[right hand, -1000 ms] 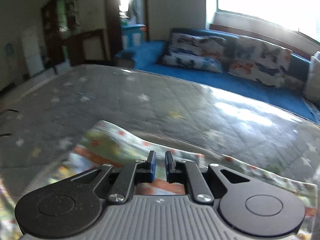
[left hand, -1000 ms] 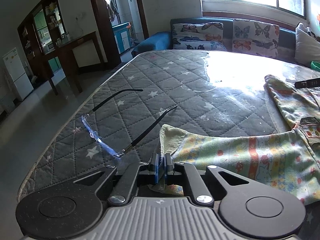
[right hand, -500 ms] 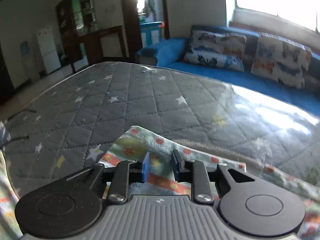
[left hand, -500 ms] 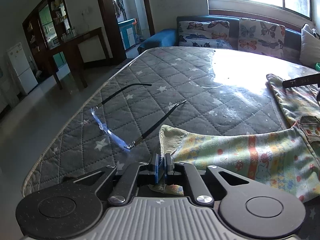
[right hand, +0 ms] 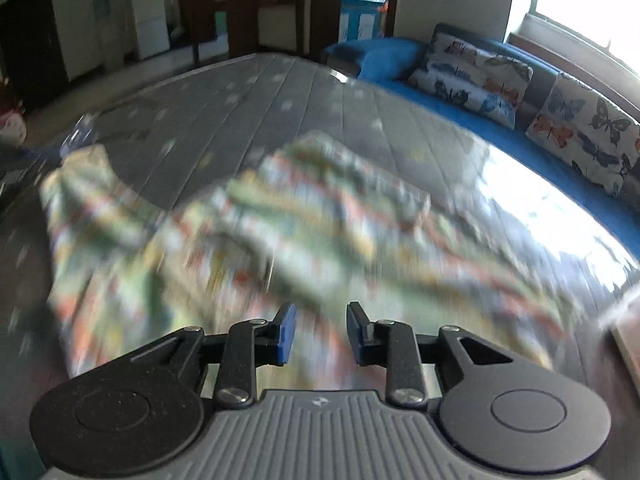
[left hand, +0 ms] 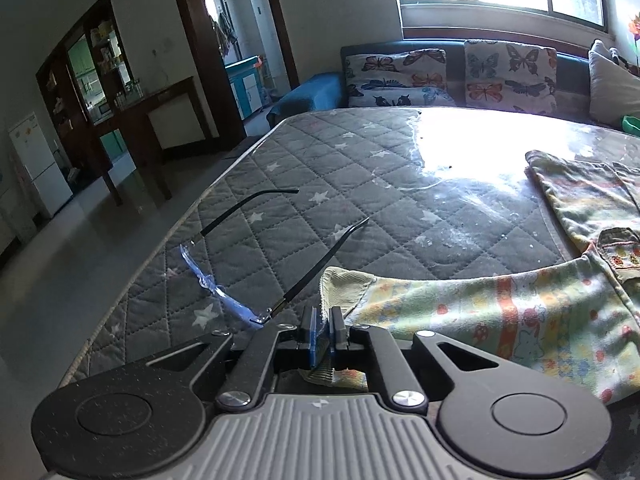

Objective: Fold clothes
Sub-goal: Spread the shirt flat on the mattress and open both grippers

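- Patterned garment [left hand: 520, 320] lies spread on the quilted mattress [left hand: 340, 184], near the eyeglasses [left hand: 256, 264].
- Left gripper [left hand: 322, 330] is clamped on its ribbed cuff [left hand: 344, 284].
- Right gripper [right hand: 320, 332] has its jaws opening above the cloth, with nothing between them.
- I judge the fabric light, soft and limp; cuffs and hems give the firmest hold.

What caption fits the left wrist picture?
Left hand-held gripper pinching a patterned garment beside glasses.
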A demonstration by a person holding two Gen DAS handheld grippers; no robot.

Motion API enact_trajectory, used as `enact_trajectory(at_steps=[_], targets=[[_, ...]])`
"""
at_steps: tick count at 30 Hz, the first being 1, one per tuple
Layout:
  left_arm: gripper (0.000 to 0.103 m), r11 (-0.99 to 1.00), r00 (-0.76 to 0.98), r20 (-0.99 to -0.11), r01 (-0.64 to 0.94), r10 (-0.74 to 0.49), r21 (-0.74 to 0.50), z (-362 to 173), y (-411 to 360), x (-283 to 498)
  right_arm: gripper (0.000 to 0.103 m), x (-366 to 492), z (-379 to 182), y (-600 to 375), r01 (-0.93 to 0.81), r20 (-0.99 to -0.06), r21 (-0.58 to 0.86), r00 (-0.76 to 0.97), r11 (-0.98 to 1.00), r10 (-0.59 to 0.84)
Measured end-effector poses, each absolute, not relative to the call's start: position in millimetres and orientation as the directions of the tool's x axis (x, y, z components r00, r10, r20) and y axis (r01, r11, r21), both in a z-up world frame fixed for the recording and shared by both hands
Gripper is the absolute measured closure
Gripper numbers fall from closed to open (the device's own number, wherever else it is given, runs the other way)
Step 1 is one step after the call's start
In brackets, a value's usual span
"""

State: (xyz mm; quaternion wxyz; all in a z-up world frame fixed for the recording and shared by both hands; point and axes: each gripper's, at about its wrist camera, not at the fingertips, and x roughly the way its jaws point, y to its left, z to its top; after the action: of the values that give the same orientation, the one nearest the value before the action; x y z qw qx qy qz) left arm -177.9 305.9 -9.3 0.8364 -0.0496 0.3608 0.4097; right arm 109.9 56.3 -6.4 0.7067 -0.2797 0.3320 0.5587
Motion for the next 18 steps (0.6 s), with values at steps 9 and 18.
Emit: enact_trajectory(at_steps=[9,18], targets=[[0.094,0.640,0.378,-0.642,-0.732,0.667,0.234,-8.7,305.1,-183.4,0.075,78.3,-22.6,-71.3,-0.937,-0.784,0.004,0.214,0.350,0.582],[0.083,0.666,0.426,-0.622,-0.715,0.657,0.213,9.2,285.0,-174.5,0.068,98.6,-15.0,-162.1,-0.801,-0.705,0.073,0.380,0.594,0.599]])
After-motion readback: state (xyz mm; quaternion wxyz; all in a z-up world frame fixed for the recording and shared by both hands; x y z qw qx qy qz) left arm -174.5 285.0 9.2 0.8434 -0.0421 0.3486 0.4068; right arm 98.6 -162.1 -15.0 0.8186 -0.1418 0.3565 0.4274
